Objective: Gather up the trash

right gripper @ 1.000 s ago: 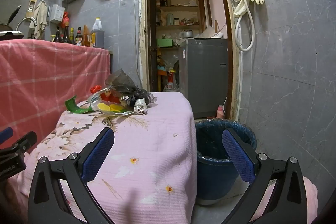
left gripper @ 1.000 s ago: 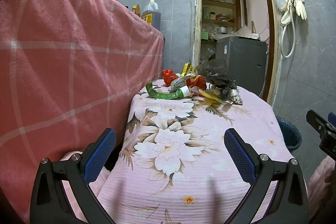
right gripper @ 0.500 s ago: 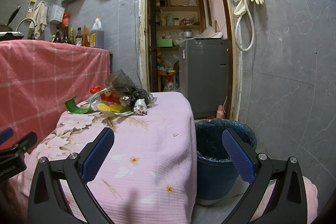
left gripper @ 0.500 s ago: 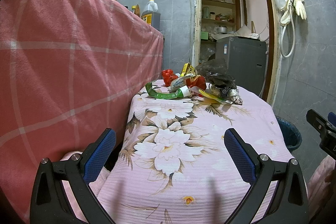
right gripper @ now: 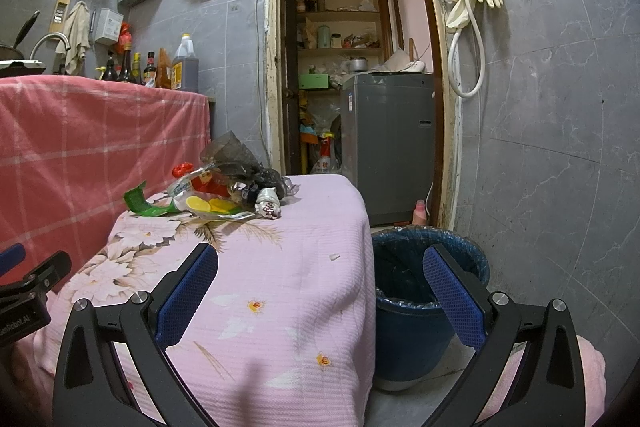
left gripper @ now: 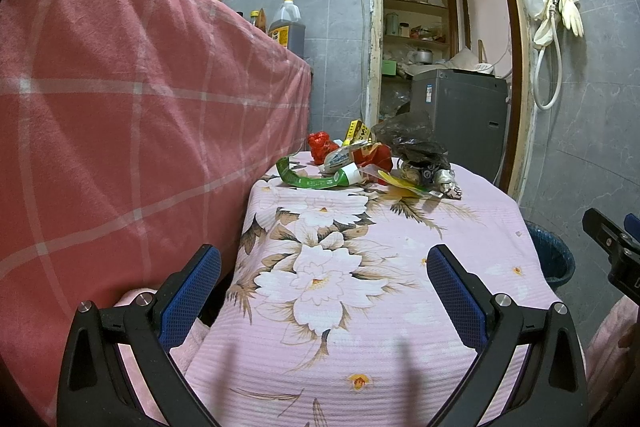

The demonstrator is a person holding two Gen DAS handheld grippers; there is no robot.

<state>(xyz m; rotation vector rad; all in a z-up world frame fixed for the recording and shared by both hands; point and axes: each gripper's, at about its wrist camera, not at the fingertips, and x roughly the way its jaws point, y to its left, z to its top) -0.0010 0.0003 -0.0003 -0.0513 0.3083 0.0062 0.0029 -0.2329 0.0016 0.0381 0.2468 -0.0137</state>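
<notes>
A heap of trash [left gripper: 372, 163] lies at the far end of the pink flowered table [left gripper: 360, 299]: a green wrapper [left gripper: 308, 181], red packets, a yellow wrapper and a dark plastic bag [left gripper: 412, 141]. The heap also shows in the right wrist view [right gripper: 224, 187]. A blue bin [right gripper: 416, 303] lined with a bag stands on the floor right of the table. My left gripper [left gripper: 324, 287] is open and empty above the near end of the table. My right gripper [right gripper: 320, 291] is open and empty over the table's right edge, by the bin.
A counter draped in red checked cloth [left gripper: 120, 107] stands close on the left, with bottles [right gripper: 160, 67] on top. A doorway behind the table leads to a grey appliance [right gripper: 392, 139] and shelves. A hose and gloves [right gripper: 472, 7] hang on the right wall.
</notes>
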